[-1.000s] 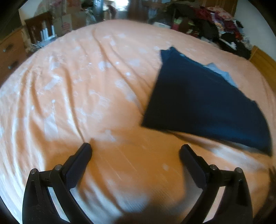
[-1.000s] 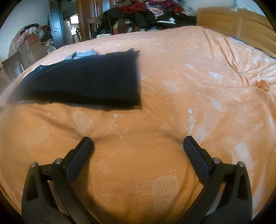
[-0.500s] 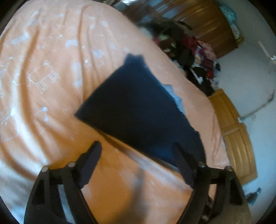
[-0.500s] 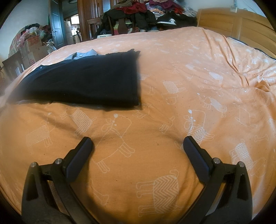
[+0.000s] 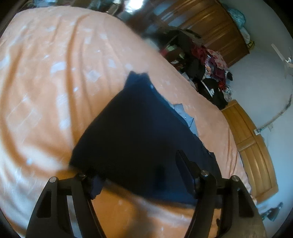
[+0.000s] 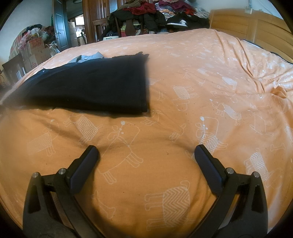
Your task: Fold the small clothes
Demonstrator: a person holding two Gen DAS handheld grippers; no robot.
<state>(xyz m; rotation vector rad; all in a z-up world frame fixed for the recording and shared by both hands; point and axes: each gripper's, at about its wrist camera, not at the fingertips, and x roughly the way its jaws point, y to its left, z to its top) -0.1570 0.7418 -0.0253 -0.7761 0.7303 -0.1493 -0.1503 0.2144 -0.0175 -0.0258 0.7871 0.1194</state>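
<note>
A folded dark navy garment [image 5: 139,135] lies flat on the orange bed sheet [image 5: 45,91], with a bit of grey cloth [image 5: 185,113] sticking out at its far edge. My left gripper [image 5: 135,164] is open and straddles the garment's near edge. Its right finger lies over the cloth, while the garment's corner hides its left fingertip. In the right wrist view the same garment [image 6: 91,86] lies ahead to the left, grey cloth [image 6: 87,57] behind it. My right gripper [image 6: 146,152] stands open over bare sheet [image 6: 210,95], well short of the garment, holding nothing.
A wooden headboard [image 6: 247,27] bounds the bed on the right. A heap of clothes [image 6: 155,12] sits on furniture beyond the far edge. Boxes and bags [image 6: 34,45] stand by a door [image 6: 60,29] at the back left. A wooden wardrobe [image 5: 216,31] lines the wall.
My left gripper has swung right and moved forward onto the garment's near edge, which now sits between its open fingers. The right gripper and the garment have stayed put.
</note>
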